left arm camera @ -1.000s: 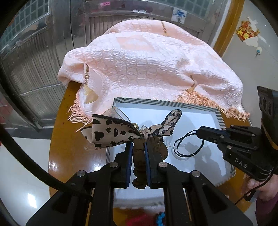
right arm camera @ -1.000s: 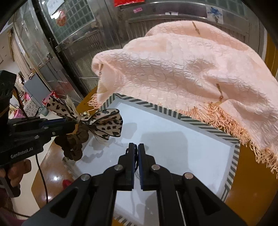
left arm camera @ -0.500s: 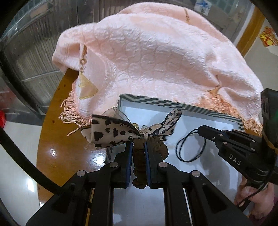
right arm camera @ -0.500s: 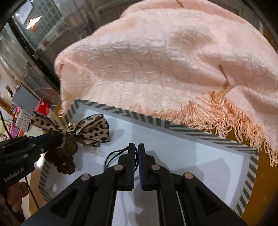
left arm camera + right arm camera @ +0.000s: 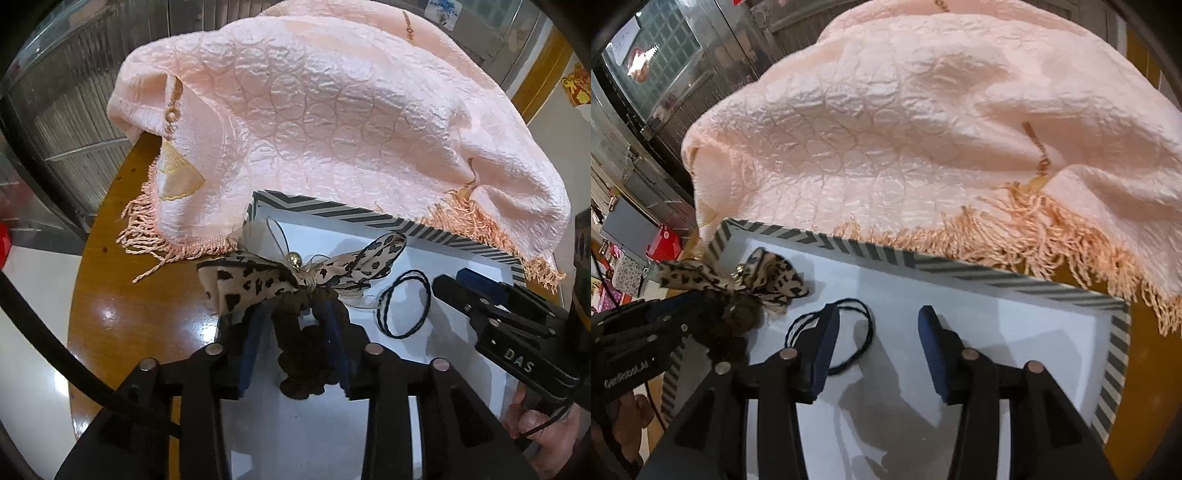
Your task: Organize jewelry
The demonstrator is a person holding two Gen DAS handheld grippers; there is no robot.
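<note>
Both grippers hang over the white tray point(image 5: 1015, 332) with the striped rim, tilted steeply down at it, and both sets of jaws are opening at once, which looks like a drop-off of 2 hair pieces side by side. The left gripper point(image 5: 295, 332) has its 2 blue pads parted about halfway, and the brown scrunchie point(image 5: 306, 354) with its leopard-print bow point(image 5: 255, 284) sits between them; the left pad stands clear of it, though I cannot tell whether the right pad touches, so I judge it as good as released. The bow spreads just ahead of the fingertips, near the tray's left edge. The right gripper point(image 5: 879, 347) stands wider, nothing gripped; the thin black hair tie point(image 5: 857, 332) lies flat on the tray, looping around the tip of its left finger and into the gap between the jaws. A hand point(image 5: 535, 432) shows under the right tool. Beyond both sets of jaws a pink fringed cloth point(image 5: 923, 129) drapes over something tall at the tray's far rim, on the brown table point(image 5: 140, 325).
</note>
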